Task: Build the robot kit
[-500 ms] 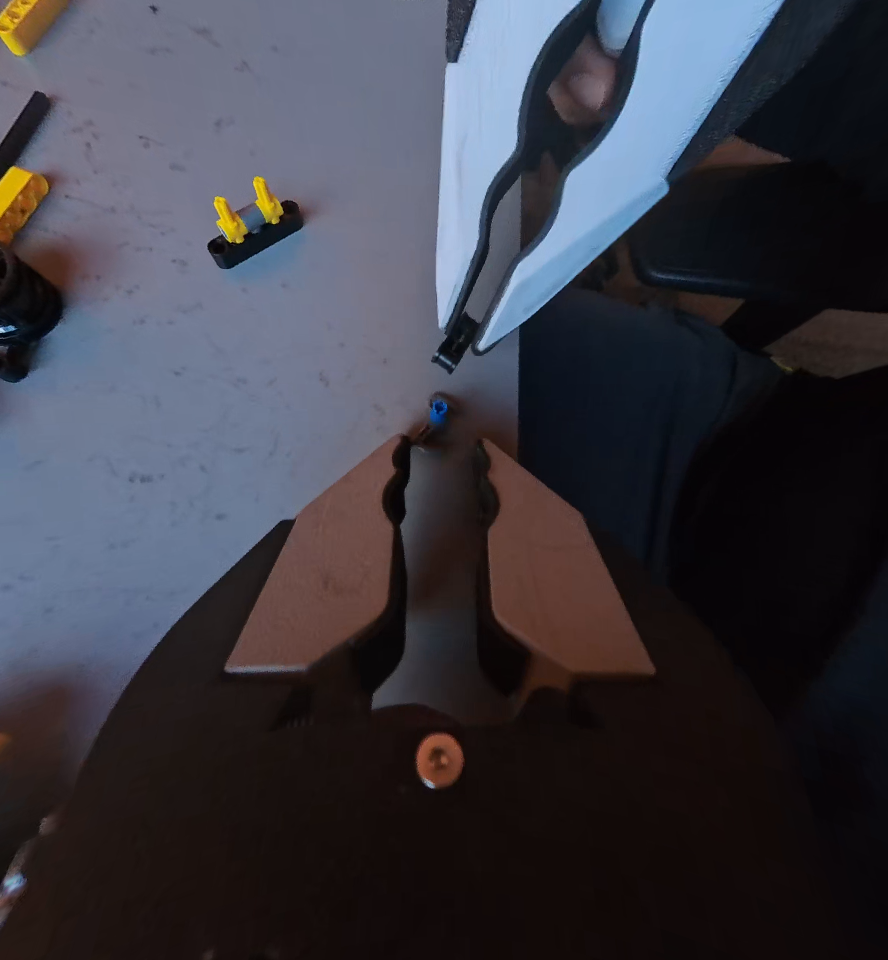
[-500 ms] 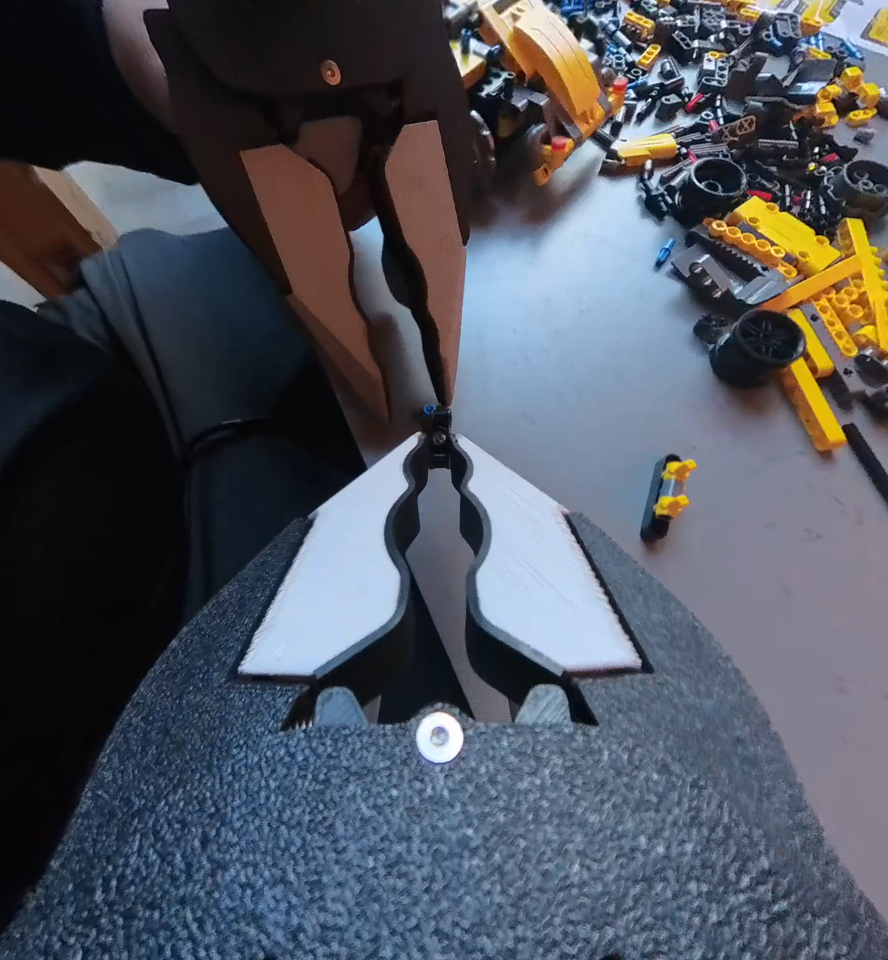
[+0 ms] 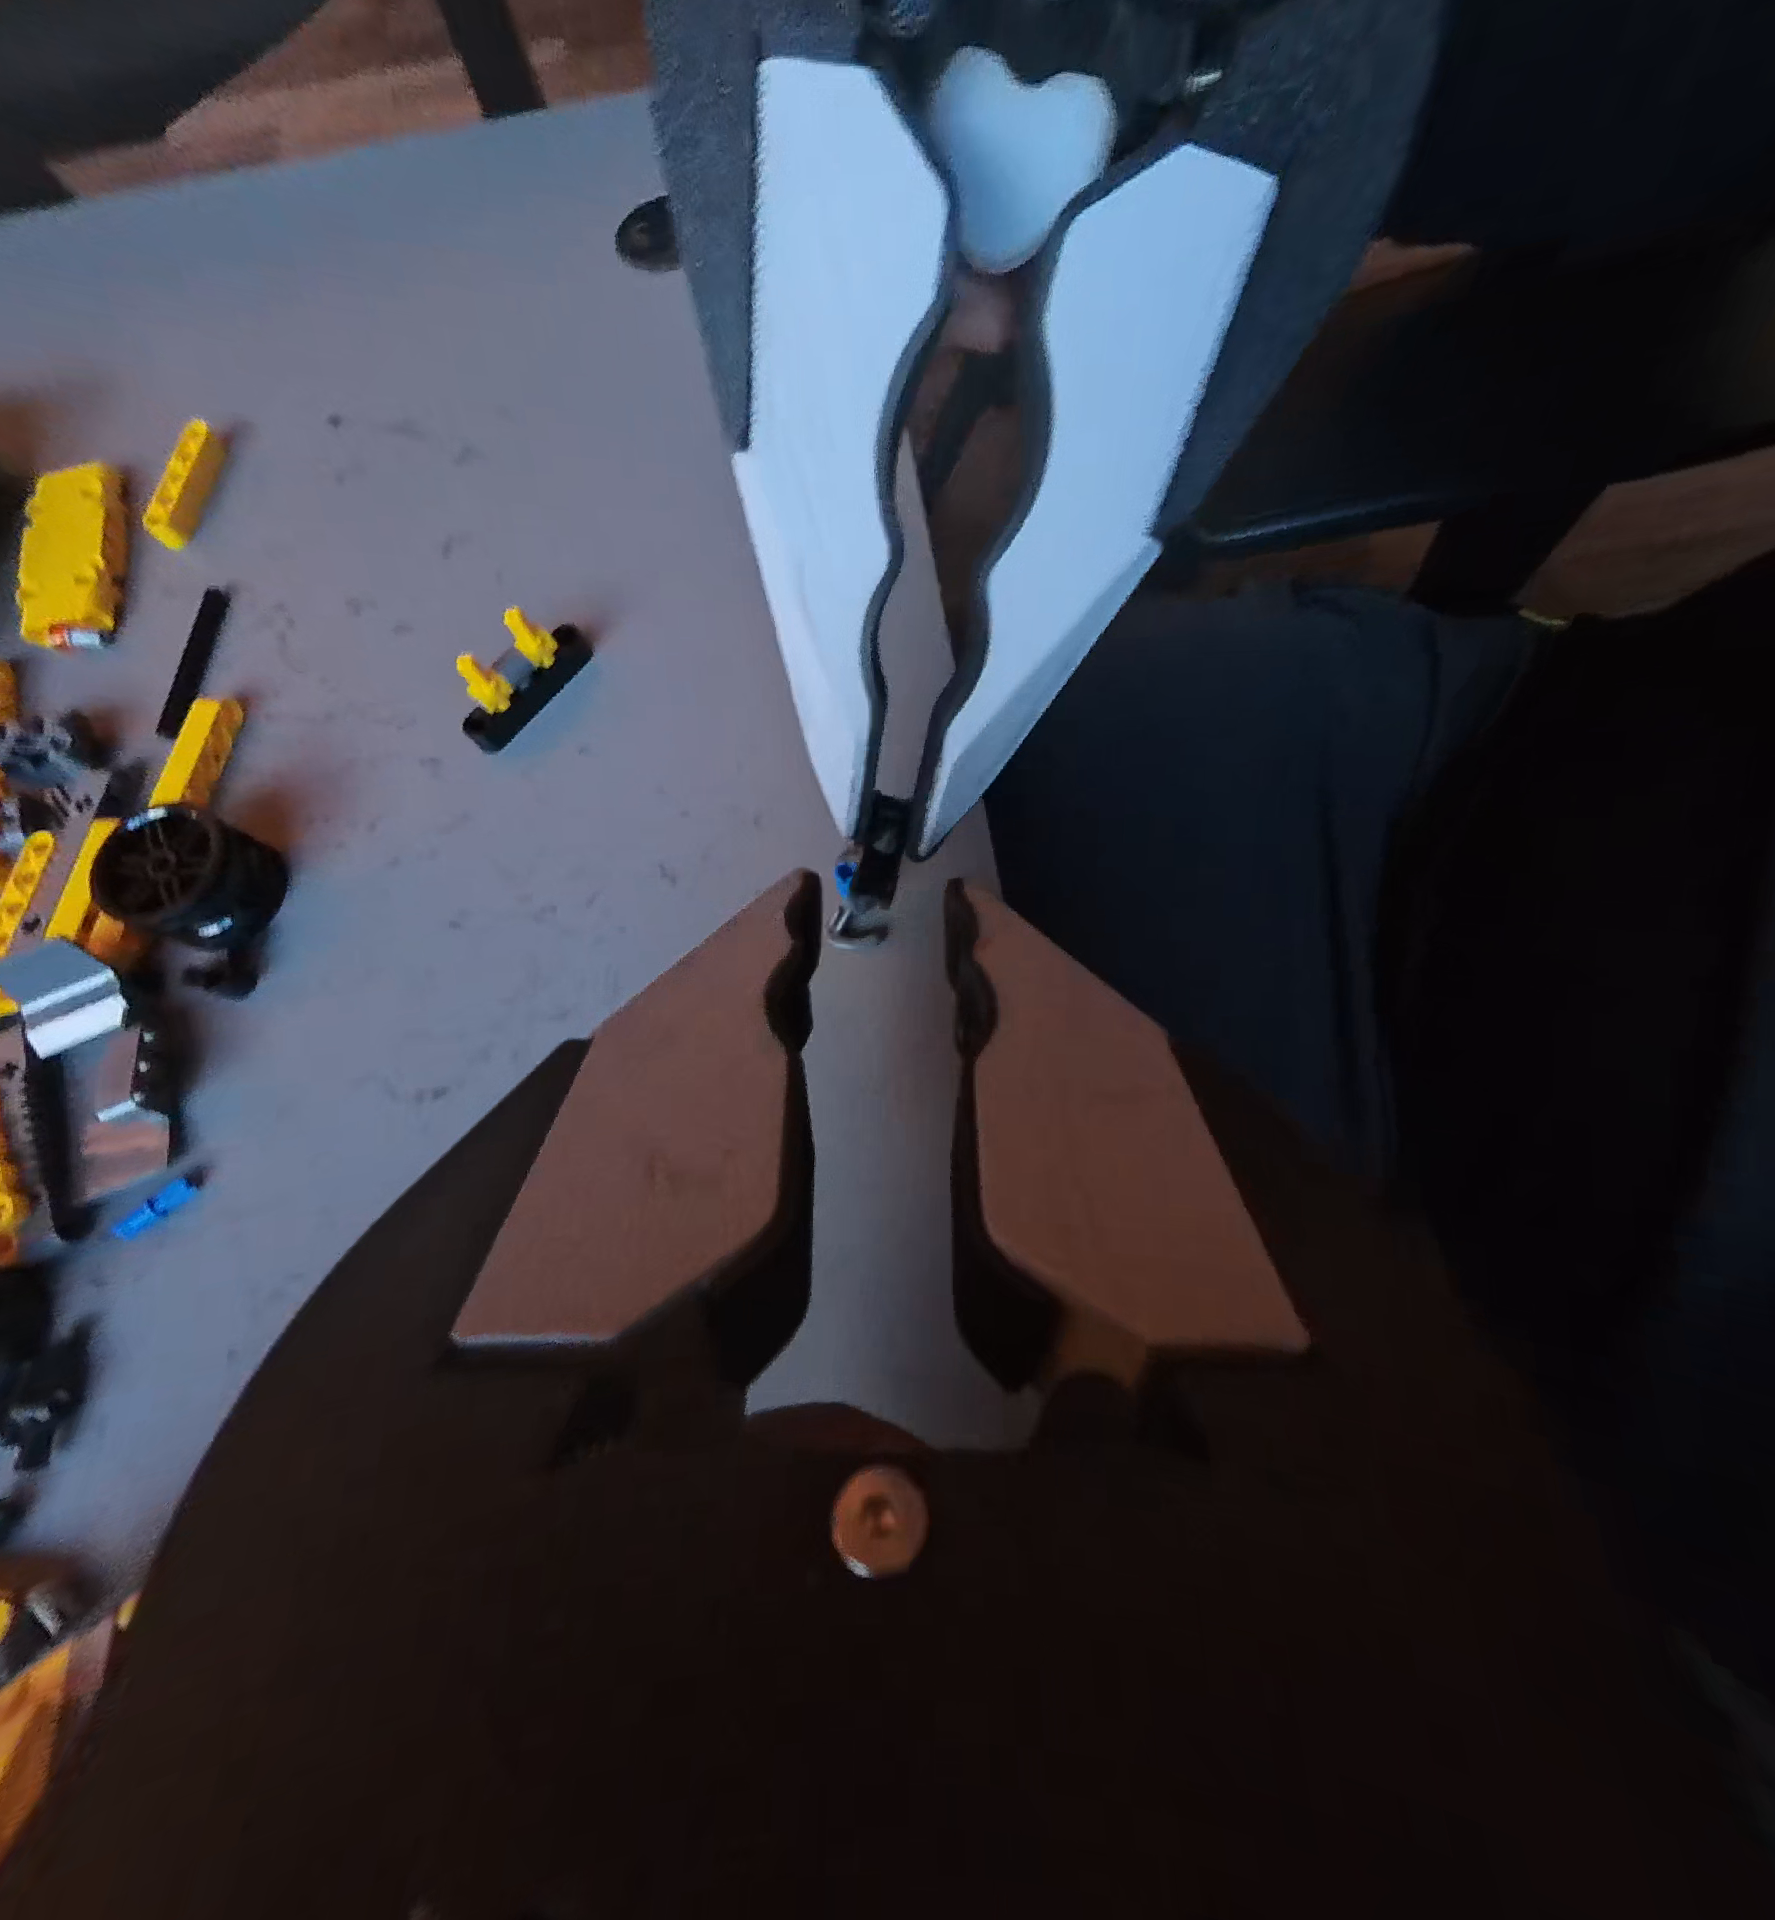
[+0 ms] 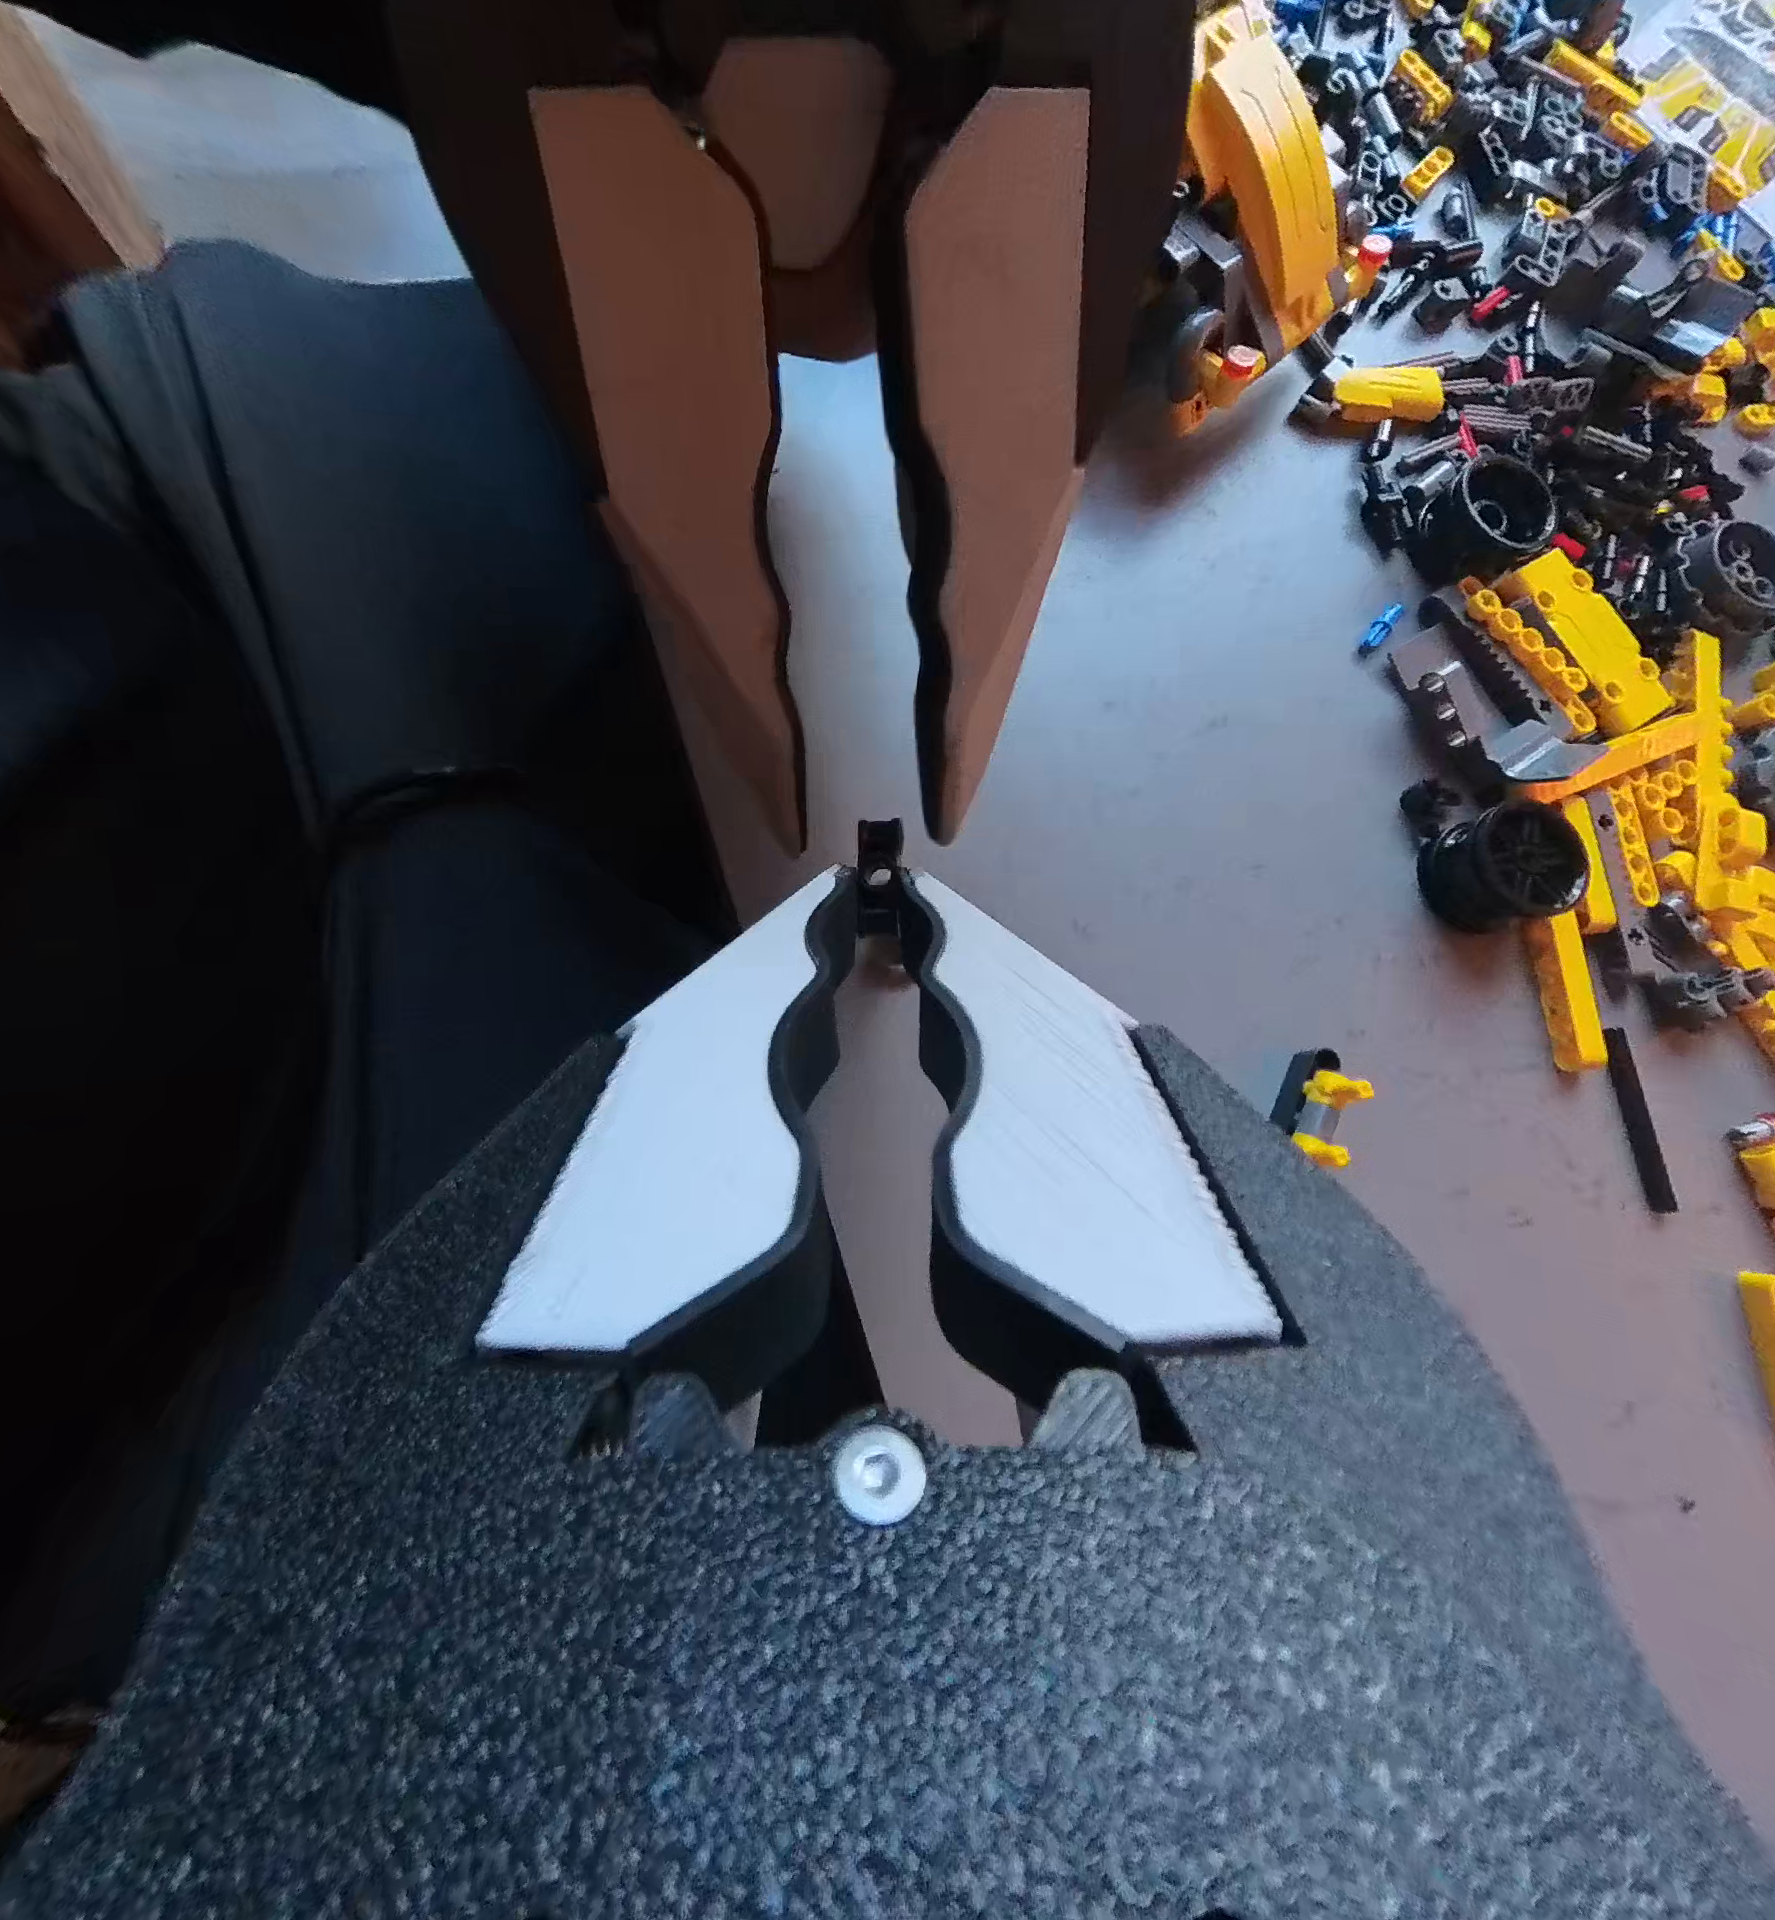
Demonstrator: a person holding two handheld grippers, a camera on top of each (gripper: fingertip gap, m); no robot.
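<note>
One small black connector (image 4: 878, 878) sits clenched in the right claw (image 4: 875, 883); left claw (image 3: 883, 904) gapes.

Dim overall on my feeds, warm light w/ cool blue tint on the bench (image 3: 426, 343). Left wrist view: dark hand-held gripper (image 3: 883, 904) body nearly black, lower right lost in shadow; brick pile (image 3: 21, 935) at left edge smeared, stretched by wide-angle lens. Right wrist view sharper, brighter; bricks (image 4: 1610, 727) soft toward the corner.

Grey table (image 3: 467, 935), scattered yellow and black building pieces (image 4: 1631, 727), black wheel (image 3: 187, 878), small black-and-yellow assembly (image 3: 524, 681)
</note>
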